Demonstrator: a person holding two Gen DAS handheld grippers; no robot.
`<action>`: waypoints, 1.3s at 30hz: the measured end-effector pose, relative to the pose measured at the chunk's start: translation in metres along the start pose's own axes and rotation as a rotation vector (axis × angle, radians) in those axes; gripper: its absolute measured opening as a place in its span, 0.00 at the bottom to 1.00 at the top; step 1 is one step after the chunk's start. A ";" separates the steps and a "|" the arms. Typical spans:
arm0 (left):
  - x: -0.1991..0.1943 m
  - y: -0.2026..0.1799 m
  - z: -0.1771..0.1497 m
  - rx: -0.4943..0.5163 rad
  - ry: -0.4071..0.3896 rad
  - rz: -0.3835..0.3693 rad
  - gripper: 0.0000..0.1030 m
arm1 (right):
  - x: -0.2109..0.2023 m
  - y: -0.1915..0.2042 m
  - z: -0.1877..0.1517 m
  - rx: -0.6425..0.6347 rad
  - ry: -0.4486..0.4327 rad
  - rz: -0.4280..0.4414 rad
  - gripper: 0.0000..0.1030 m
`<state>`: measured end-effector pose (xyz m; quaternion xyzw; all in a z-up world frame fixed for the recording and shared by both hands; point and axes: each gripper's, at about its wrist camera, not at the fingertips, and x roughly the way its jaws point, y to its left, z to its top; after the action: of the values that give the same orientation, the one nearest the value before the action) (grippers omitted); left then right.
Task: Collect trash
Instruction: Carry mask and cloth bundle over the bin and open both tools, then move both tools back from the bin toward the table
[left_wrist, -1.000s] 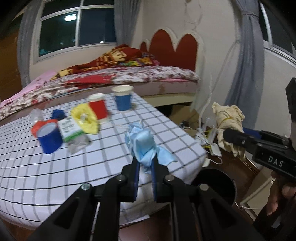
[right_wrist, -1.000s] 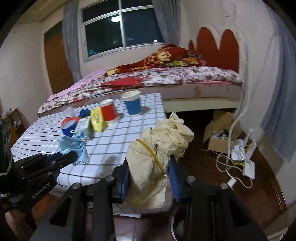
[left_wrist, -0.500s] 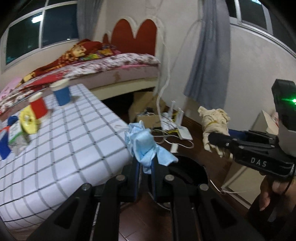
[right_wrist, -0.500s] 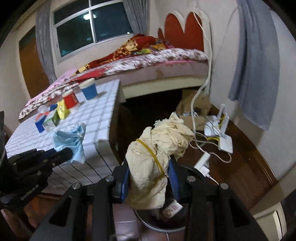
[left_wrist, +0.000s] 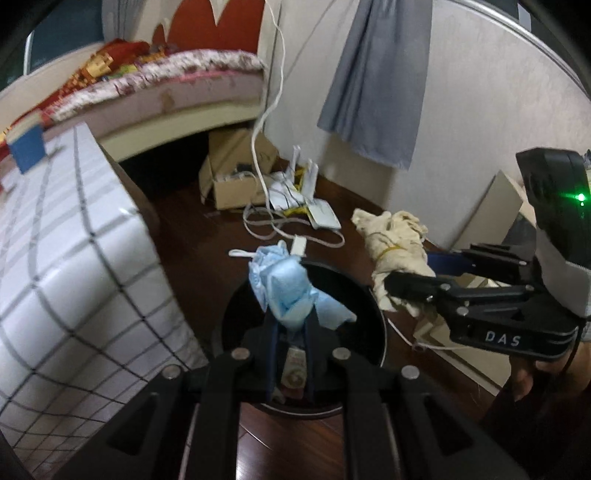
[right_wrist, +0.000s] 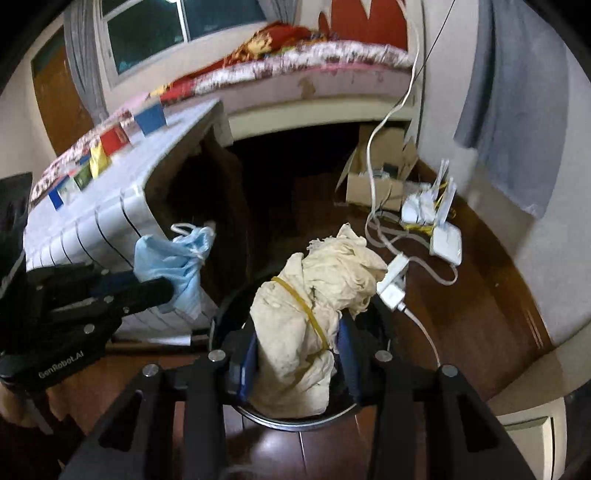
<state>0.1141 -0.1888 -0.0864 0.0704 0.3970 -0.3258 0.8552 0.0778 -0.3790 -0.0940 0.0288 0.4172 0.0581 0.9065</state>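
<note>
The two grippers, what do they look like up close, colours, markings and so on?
Both are matte black with angular linkage arms joined by silver round pins. The left gripper has dark blue pads on its fingers and white "GenRobot.AI" lettering on its side. The right gripper has blue pads too, white "DAS" lettering, and a black camera block with a green light. No sleeves show.

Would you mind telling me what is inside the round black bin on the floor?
Inside the round black bin, one small printed packet shows between the left claw fingers. The crumpled blue mask and claw cover the rest.
</note>
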 end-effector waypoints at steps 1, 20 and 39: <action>0.005 0.000 0.000 0.001 0.011 -0.003 0.15 | 0.007 -0.005 -0.002 -0.006 0.019 0.002 0.40; 0.020 0.027 -0.024 -0.078 0.076 0.192 0.99 | 0.046 -0.050 -0.015 0.114 0.083 -0.129 0.99; -0.040 0.042 -0.028 -0.130 -0.029 0.278 0.99 | 0.002 0.003 -0.009 0.076 -0.030 -0.118 0.99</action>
<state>0.1033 -0.1255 -0.0820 0.0647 0.3914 -0.1788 0.9004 0.0718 -0.3753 -0.1007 0.0392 0.4063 -0.0117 0.9128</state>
